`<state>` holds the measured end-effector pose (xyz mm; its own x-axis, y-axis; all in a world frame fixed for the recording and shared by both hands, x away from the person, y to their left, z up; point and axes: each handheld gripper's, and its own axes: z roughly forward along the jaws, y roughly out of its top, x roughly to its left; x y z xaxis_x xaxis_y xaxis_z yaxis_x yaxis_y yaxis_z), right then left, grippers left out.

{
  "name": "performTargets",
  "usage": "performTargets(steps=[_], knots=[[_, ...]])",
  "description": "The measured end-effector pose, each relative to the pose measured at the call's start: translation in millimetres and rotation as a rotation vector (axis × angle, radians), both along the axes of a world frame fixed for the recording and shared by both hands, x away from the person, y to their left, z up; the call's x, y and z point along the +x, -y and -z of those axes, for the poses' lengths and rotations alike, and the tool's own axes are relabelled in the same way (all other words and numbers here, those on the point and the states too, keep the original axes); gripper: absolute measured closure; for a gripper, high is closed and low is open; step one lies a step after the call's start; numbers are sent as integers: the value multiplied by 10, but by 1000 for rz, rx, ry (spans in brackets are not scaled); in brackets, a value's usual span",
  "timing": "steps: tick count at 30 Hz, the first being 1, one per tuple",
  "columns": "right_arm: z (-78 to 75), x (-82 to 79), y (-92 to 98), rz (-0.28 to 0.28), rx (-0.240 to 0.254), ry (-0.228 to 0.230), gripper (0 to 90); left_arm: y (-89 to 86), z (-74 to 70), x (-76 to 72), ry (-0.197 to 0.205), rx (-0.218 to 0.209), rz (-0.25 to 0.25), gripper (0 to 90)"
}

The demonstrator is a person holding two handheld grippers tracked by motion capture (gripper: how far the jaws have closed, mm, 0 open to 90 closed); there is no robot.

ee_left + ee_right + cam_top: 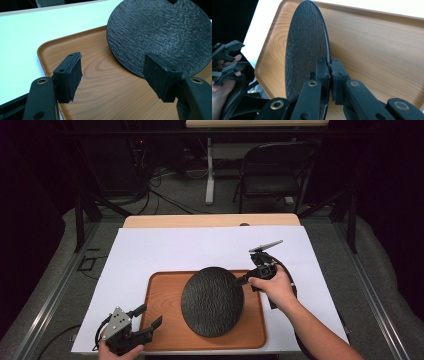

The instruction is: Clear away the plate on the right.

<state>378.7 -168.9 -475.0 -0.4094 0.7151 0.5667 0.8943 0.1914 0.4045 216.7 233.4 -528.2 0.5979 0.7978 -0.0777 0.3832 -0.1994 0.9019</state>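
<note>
The right hand-held gripper (pixel 246 280) is clamped on the rim of the black textured plate (pixel 212 301), which extends from its jaws over the wooden tray (pixel 160 320). The left hand-held gripper (pixel 146 317) has its jaws apart, empty, with the plate just beyond them.

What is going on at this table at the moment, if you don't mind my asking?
A person holds a tool in each hand. The right tool is shut on the rim of a dark round plate, holding it over a wooden tray that lies on a white sheet. The left tool sits open at the tray's near left corner, gripping nothing.
</note>
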Motion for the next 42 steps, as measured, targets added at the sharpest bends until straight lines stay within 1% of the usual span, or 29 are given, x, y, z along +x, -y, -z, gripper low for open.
performTargets(steps=[1, 3, 4, 5, 7, 9, 10, 11, 16, 17, 23, 24, 27, 29, 31, 34, 35, 37, 38, 41, 42], knots=[[0, 0, 0, 0, 0, 0, 862, 0, 0, 0, 0, 0, 0, 313], [72, 5, 28, 8, -17, -3, 849, -1, 2, 2, -1, -2, 1, 313], [72, 5, 28, 8, -17, -3, 849, -2, 3, 3, -2, -2, 1, 313], [91, -2, 44, 16, -6, -4, 852, 0, 2, 4, -2, 3, 3, 313], [91, -4, 45, 11, 0, 4, 852, 2, 1, 3, -2, 7, 2, 313], [70, -24, 18, 11, -27, 24, 843, 7, 1, 3, -3, 7, 5, 313], [70, -24, 18, 11, -27, 24, 843, 8, 1, 1, -3, 9, 3, 313], [62, -29, 10, 7, -34, 35, 841, 8, 3, 2, -1, 6, 6, 313], [58, -51, 4, 8, -49, 43, 835, 2, 1, 2, -3, 8, 3, 313], [61, -51, 10, 0, -53, 48, 834, 4, 2, 2, -4, 5, 2, 313], [93, -58, 35, 8, -64, 36, 824, 5, 4, 4, -3, 6, 6, 313], [104, -59, 38, 15, -59, 34, 823, 5, 5, 5, -3, 7, 5, 313], [124, -57, 50, 15, -61, 34, 820, 6, 4, 5, -5, 9, 3, 313], [156, -54, 69, 19, -64, 23, 812, 8, 5, 5, -5, 8, 2, 313], [190, -46, 89, 18, -62, 26, 809, 7, 6, 6, -5, 8, 2, 313], [217, -44, 106, 28, -64, 10, 805, 7, 6, 6, -6, 7, 2, 313], [249, -41, 117, 32, -64, 6, 799, 7, 6, 6, -6, 7, 1, 313], [283, -37, 134, 31, -66, 7, 795, 6, 6, 6, -6, 8, 2, 313], [291, -39, 135, 41, -67, -5, 793, 6, 5, 6, -5, 8, 3, 313], [339, -34, 157, 41, -67, -3, 788, 7, 5, 5, -6, 8, 3, 313], [347, -36, 157, 48, -68, -15, 785, 7, 6, 5, -6, 8, 3, 313]])
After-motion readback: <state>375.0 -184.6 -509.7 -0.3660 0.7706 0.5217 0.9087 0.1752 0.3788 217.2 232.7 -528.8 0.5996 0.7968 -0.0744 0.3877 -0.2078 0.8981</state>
